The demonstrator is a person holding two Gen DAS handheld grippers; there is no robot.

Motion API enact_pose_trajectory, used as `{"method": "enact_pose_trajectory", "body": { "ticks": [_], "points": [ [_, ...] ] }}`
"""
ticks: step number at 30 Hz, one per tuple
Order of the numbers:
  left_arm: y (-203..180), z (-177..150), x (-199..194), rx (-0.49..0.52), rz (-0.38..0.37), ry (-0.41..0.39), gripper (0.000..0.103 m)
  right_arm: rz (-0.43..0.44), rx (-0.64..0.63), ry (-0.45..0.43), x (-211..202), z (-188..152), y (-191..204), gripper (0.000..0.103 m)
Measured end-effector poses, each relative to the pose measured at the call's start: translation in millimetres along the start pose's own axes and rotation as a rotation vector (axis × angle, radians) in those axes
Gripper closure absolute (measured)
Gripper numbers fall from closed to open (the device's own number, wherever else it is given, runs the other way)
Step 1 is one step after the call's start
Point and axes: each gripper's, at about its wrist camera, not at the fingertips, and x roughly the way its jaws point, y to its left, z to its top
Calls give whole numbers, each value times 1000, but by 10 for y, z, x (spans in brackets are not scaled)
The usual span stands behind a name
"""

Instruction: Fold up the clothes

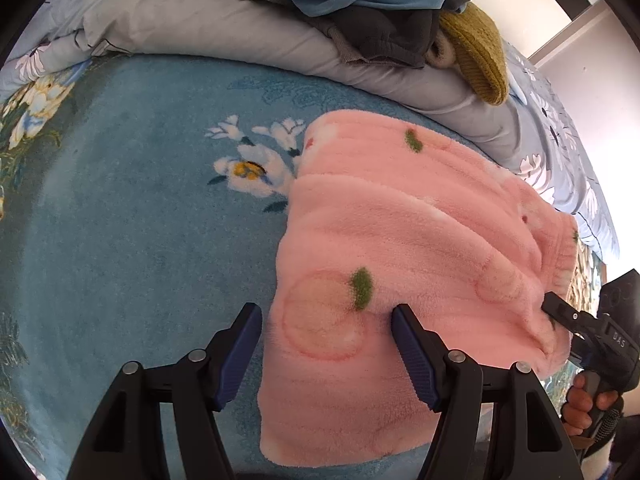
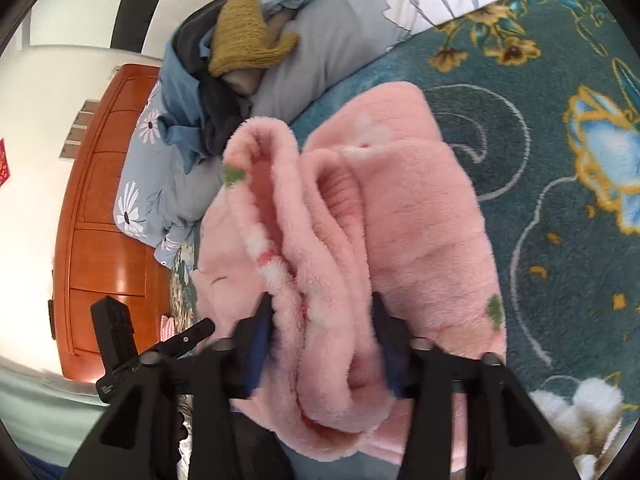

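A pink fleece garment with peach and green-leaf print lies folded on a blue floral blanket. My left gripper is open above its near left edge, one finger over the blanket, the other resting on the fleece. My right gripper shows in the left wrist view at the garment's right edge. In the right wrist view my right gripper has bunched layers of the pink garment between its fingers, which stand a little apart around the thick fabric.
A rolled grey floral quilt runs along the far side, with a pile of blue, dark grey and mustard clothes on it. An orange wooden cabinet stands beyond the bed. White flower patches mark the blanket.
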Motion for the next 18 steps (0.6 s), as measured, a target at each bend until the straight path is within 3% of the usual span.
{"method": "enact_pose_trajectory", "body": {
  "ticks": [5,9,13,18],
  "points": [
    [-24,14,-96,9,-18,-20,32,87,-30,-80,-347,-13,181,78],
    [-133,18,-94,42,-44,-22,32,55,-20,-149,-621,5,93,78],
    [-193,-27,65,46,-48,20,32,-23,95,-99,-457,-53,-333,78],
    [-111,-90,147,7,-60,48,32,12,183,-81,-378,-138,-585,73]
  ]
}}
